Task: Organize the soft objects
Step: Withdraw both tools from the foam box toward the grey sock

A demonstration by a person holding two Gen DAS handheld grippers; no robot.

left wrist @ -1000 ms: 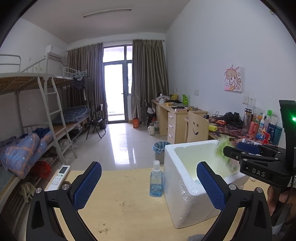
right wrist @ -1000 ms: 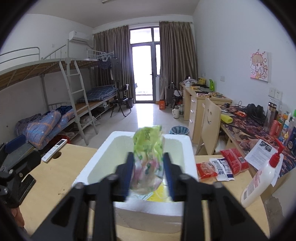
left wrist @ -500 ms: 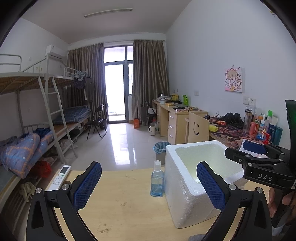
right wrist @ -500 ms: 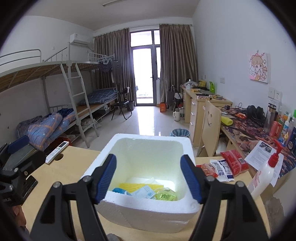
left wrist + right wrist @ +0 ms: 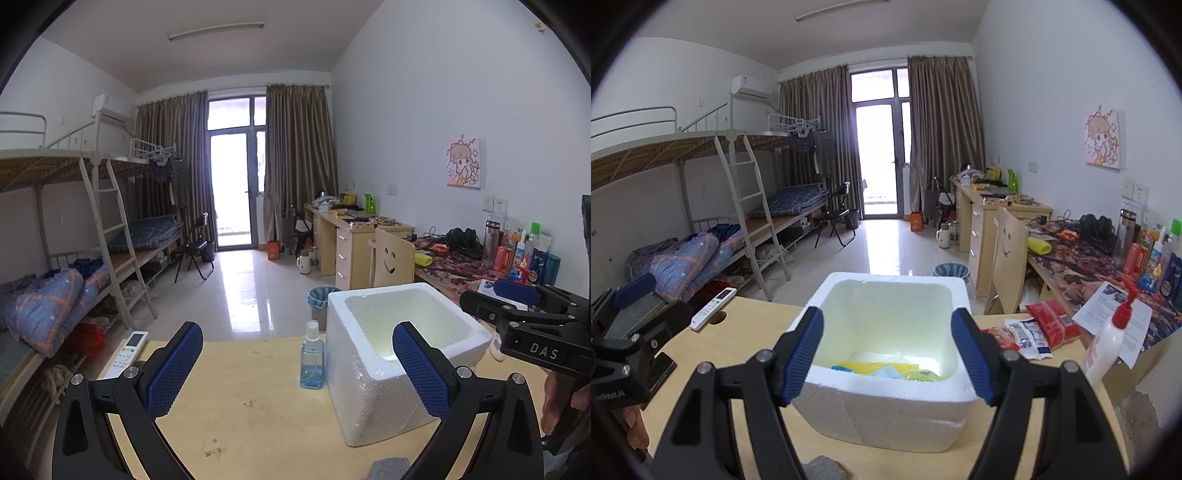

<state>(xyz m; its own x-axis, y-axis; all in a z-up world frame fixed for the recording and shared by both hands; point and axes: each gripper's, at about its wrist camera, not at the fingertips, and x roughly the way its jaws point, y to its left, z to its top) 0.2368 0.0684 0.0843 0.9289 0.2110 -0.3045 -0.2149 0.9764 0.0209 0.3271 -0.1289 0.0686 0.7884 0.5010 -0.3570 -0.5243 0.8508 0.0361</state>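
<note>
A white foam box (image 5: 886, 417) stands on the wooden table (image 5: 757, 317). On its floor lie several soft packets: a yellow one (image 5: 864, 366), a blue one and a green one (image 5: 921, 375). My right gripper (image 5: 887, 314) hovers open over the box's near rim with nothing between its fingers. More soft packets lie to the right of the box, a red one (image 5: 1051, 323) and white-blue ones (image 5: 1030, 336). My left gripper (image 5: 295, 328) is open and empty, left of the foam box (image 5: 369, 387). The right gripper (image 5: 495, 297) shows at the right edge of the left wrist view.
A blue spray bottle (image 5: 312, 365) stands beside the box's left wall. A white remote (image 5: 127, 349) lies at the table's far left edge. A red-capped pump bottle (image 5: 1108, 343) and a paper sheet (image 5: 1123, 321) sit at the right. A grey cloth (image 5: 388, 469) lies at the near edge.
My right gripper opened and let go of the green packet, which now lies in the box. The gripper drew back a little. The left gripper stayed still.
</note>
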